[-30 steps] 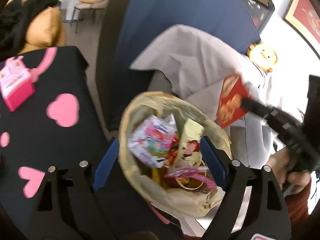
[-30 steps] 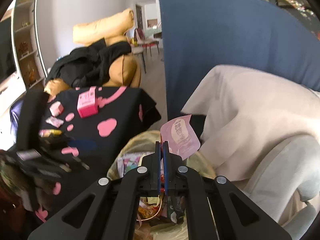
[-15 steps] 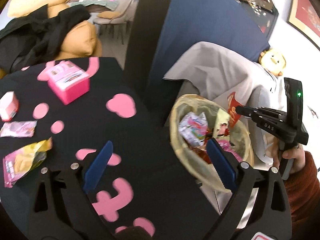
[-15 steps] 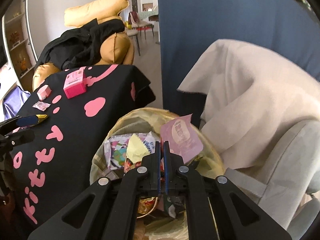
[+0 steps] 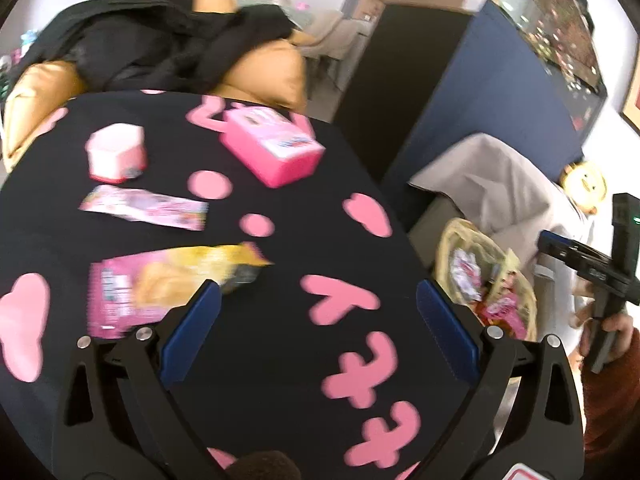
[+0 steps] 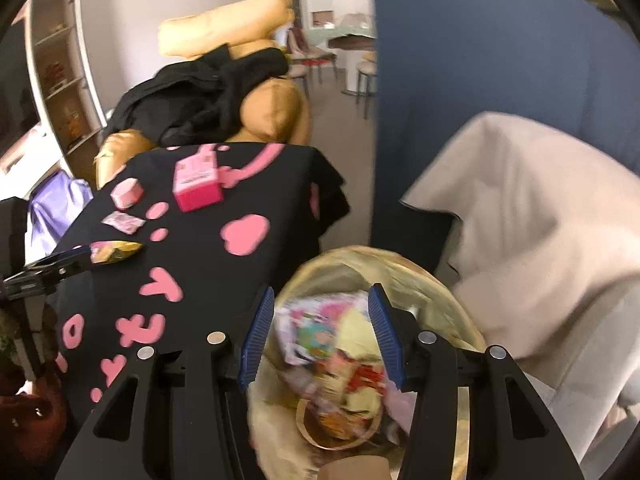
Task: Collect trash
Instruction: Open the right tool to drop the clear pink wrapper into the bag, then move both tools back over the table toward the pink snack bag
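**Bin half filled, four pieces left on the table**

Black cloth with pink shapes covers the table (image 5: 280, 360), and the rubbish yet to be collected lies on it. Nearest is a pink and yellow snack wrapper (image 5: 160, 284), right in front of the left gripper (image 5: 318, 320), whose jaws stand wide apart with nothing between them; one blue pad overlaps the wrapper's edge in the left wrist view, but whether it touches I cannot tell. Beyond the wrapper lie a flat pink sachet (image 5: 144, 208), a small pink-and-white tub (image 5: 116, 156) and a pink box (image 5: 276, 148), each apart from the others.

Just off the table's corner stands the bin (image 6: 460, 308), lined with a pale yellowish bag and already holding a heap of bright packets. The right gripper (image 6: 320, 332) hangs directly over it. Its jaws have just been opening and nothing is between the pads now; the packets seen through the gap lie down inside the bin.

Judging from this, one drop is finished and the next pick is starting: the left gripper looks set to take the snack wrapper, while the right is free to return to the table. Four pieces seem to remain, though whether the tub and the box count as trash cannot be told from the pictures.

Behind the bin a chair under a beige blanket (image 6: 520, 220) stands against a blue partition (image 6: 480, 60), and a tan sofa with dark clothes (image 6: 200, 100) heaped on it sits past the table.
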Available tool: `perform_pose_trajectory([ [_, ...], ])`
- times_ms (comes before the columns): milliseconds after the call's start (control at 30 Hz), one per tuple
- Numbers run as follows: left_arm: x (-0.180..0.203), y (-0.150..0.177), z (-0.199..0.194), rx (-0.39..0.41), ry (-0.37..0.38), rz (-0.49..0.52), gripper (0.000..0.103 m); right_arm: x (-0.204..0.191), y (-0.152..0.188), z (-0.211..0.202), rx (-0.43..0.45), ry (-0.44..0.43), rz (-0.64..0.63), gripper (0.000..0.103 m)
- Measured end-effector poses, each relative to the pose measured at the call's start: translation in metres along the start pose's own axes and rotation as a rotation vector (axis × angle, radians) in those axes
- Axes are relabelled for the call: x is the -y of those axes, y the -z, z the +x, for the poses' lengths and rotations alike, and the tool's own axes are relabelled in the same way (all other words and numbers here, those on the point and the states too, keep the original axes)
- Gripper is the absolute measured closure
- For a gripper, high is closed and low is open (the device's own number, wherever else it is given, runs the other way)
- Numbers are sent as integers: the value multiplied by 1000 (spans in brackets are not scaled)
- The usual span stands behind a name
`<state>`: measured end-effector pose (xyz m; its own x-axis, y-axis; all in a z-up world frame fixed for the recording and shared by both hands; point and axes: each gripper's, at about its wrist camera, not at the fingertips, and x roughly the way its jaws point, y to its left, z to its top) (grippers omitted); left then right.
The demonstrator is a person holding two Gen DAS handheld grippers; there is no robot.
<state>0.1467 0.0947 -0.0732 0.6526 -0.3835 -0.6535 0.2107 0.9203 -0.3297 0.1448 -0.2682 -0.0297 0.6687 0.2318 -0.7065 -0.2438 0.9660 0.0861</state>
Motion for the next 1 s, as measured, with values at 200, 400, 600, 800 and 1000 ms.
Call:
perform_pose_trajectory([
  [200, -51, 3, -13, 19, -77, -57, 9, -64, -14, 9, 20, -45, -105, 56],
  [400, -88, 8, -31, 9, -118, -87, 9, -128, -21, 44, -43, -121, -203, 56],
  [600, -127, 15, -60, 34, -218, -112, 9, -194, -20, 70, -61, -184, -317, 56],
  [800, -168, 23, -76, 15, -247, -218, 15, -255, -15, 96, -103, -312, -426, 56],
  [1000, -183, 27, -80, 16, -216, -237, 15, -300, -28, 130, -115, -351, -462, 56],
])
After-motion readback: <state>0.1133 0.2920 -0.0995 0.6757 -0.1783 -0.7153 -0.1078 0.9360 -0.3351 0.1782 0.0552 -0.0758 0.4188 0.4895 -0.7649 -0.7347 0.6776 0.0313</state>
